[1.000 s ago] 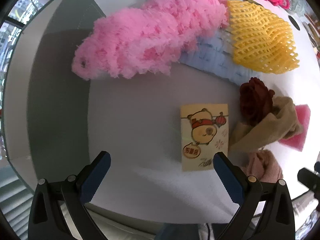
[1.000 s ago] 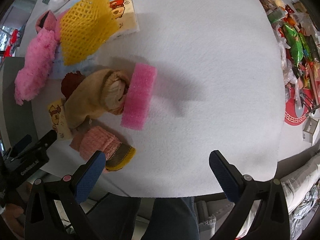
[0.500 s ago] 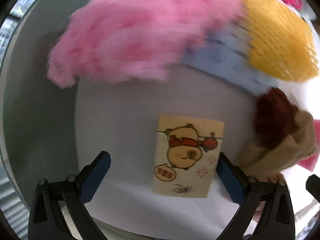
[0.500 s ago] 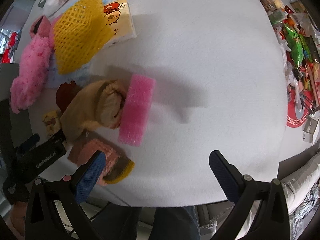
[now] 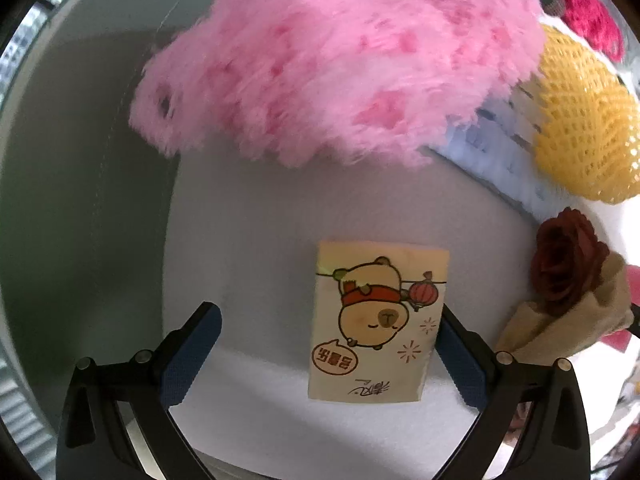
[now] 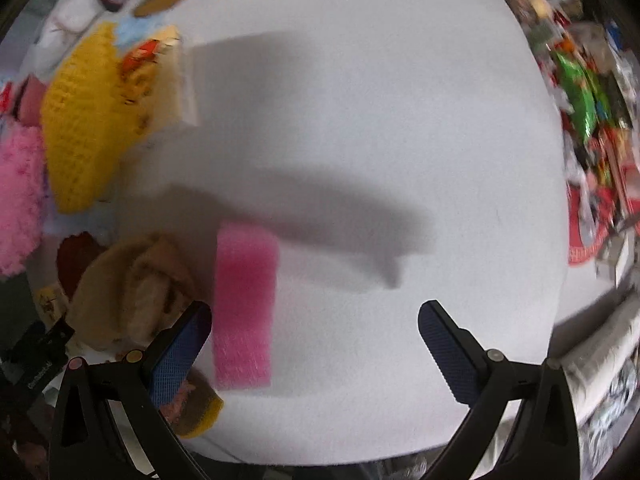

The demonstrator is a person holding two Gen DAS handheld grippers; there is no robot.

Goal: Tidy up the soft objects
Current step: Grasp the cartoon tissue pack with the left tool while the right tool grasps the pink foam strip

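In the left wrist view a cream packet with a cartoon bear [image 5: 378, 322] lies flat on the white felt mat [image 5: 248, 216]. My left gripper [image 5: 326, 354] stands open around it, the right finger close beside the packet's edge. Beyond it lies a fluffy pink plush [image 5: 340, 64]. In the right wrist view a pink sponge block [image 6: 245, 308] lies just right of the left finger of my open right gripper [image 6: 316, 354]. A tan cloth bundle [image 6: 132, 288] sits to the sponge's left.
A yellow foam net [image 5: 580, 120] over a pale blue cloth [image 5: 504, 152], and a dark red fabric rose [image 5: 564, 260], lie right of the packet. Snack packets and clutter [image 6: 592, 120] crowd the mat's right side. The grey table edge [image 5: 80, 200] runs along the left.
My left gripper has moved forward and down until the bear packet sits between its fingers. My right gripper has dropped closer to the mat beside the pink sponge; that view is blurred.
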